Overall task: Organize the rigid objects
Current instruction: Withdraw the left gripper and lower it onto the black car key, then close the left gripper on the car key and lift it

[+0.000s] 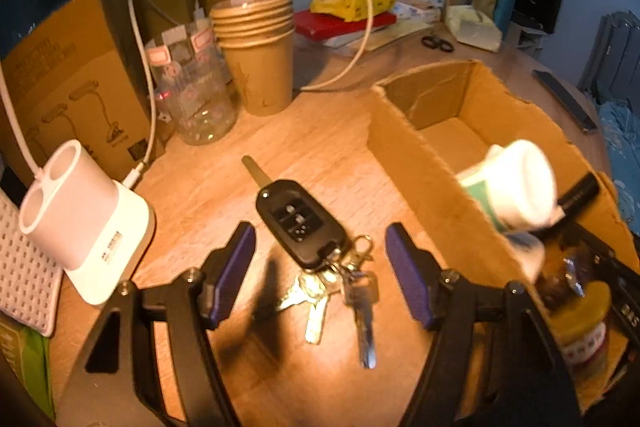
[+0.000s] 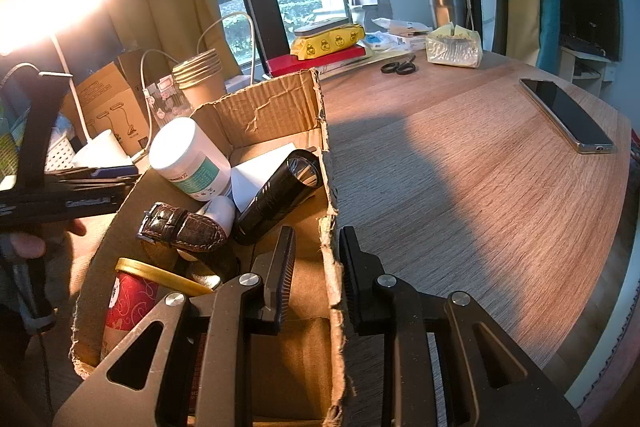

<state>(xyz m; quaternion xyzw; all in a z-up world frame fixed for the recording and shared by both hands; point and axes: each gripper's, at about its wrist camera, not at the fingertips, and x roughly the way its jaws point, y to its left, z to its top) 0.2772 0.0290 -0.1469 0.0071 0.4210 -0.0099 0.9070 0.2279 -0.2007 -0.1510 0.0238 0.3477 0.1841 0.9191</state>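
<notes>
1. Left gripper (image 1: pixel 320 267): jaws spread wide, holding nothing, poised low over the key bunch (image 1: pixel 320 267) on the wooden table (image 1: pixel 320 131). The black car-key fob (image 1: pixel 300 223) lies just ahead of and between the two purple-padded fingers; the loose metal keys trail back toward the camera.
2. Right gripper (image 2: pixel 314 279): jaws straddle the near wall of the cardboard box (image 2: pixel 332 267), one finger inside and one outside. A gap shows on each side of the wall, so it is read as open, steadying rather than clamping.
3. Box contents: white jar (image 2: pixel 188 159), black flashlight (image 2: pixel 280 191), brown watch strap (image 2: pixel 184 223), red tin with gold lid (image 2: pixel 132 299), white paper. All lie together at the near end.
4. Step in hand, as judged: pickup of the keys, the one loose item beside the box.
5. Next move calls for: lowering onto the fob body and closing across its width, lifting so the dangling keys follow, then carrying right over the box wall.
6. Hazards: hanging keys may snag the torn cardboard rim; the white charger stand (image 1: pixel 88 223) sits near the left finger.
7. Surroundings: paper cup stack (image 1: pixel 256 47), glass jar (image 1: pixel 196 95), cable, scissors (image 2: pixel 398 67), phone (image 2: pixel 566 115), books well behind.
</notes>
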